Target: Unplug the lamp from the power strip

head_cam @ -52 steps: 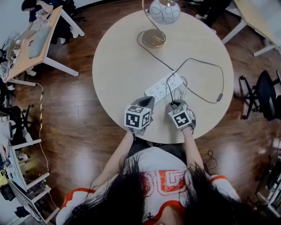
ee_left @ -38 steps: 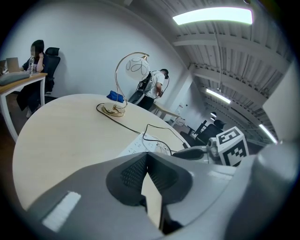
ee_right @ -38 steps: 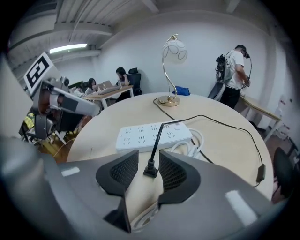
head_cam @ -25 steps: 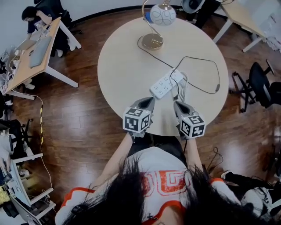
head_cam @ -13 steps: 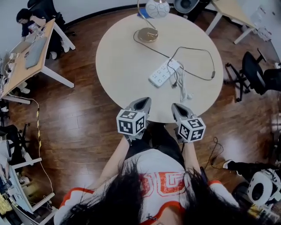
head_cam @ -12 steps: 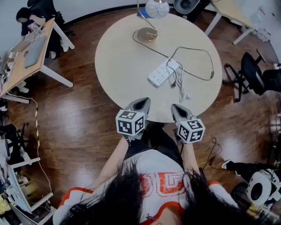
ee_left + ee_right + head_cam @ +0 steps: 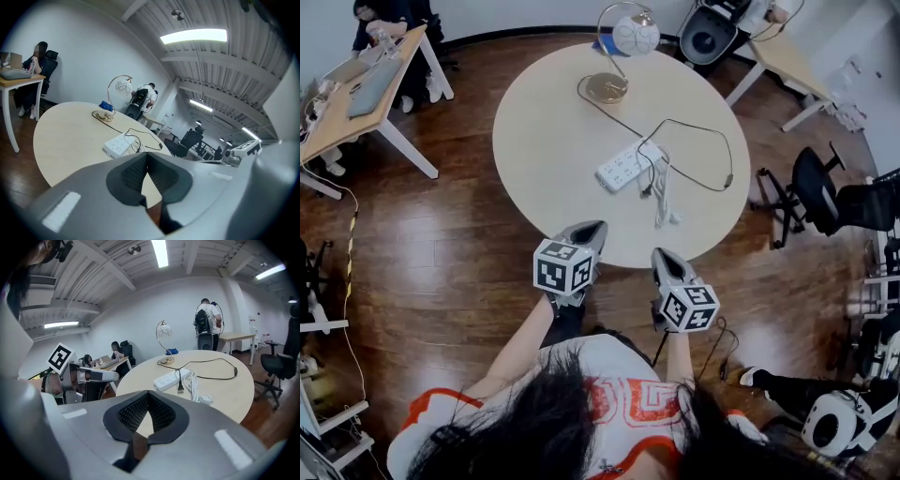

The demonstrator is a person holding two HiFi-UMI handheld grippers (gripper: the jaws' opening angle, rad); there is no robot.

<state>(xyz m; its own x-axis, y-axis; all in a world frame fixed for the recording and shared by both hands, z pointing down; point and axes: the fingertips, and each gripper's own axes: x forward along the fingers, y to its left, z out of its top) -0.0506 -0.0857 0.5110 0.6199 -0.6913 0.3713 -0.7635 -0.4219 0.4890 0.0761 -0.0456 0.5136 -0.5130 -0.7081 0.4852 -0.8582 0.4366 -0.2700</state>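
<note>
Operator: Both my grippers have drawn back from the power strip (image 7: 623, 166) since two seconds ago. Left gripper (image 7: 592, 226) and right gripper (image 7: 662, 255) now hang off the near rim of the round table (image 7: 544, 141), above the wood floor.

Editor: Holding anything?

Operator: Nothing. Each pair of jaws is pressed together, empty.

Editor: What can't be made out?

Operator: My hands sit hidden under the marker cubes, and my hair blocks the head view's bottom edge. The black plug (image 7: 180, 388) is a speck from above; the right gripper view shows it lying on the tabletop just beside the strip.

Editor: And the strip itself?

Operator: It lies flat, right of the table's middle, long axis diagonal, near-left to far-right. The lamp (image 7: 635, 35) stands at the far rim.
</note>
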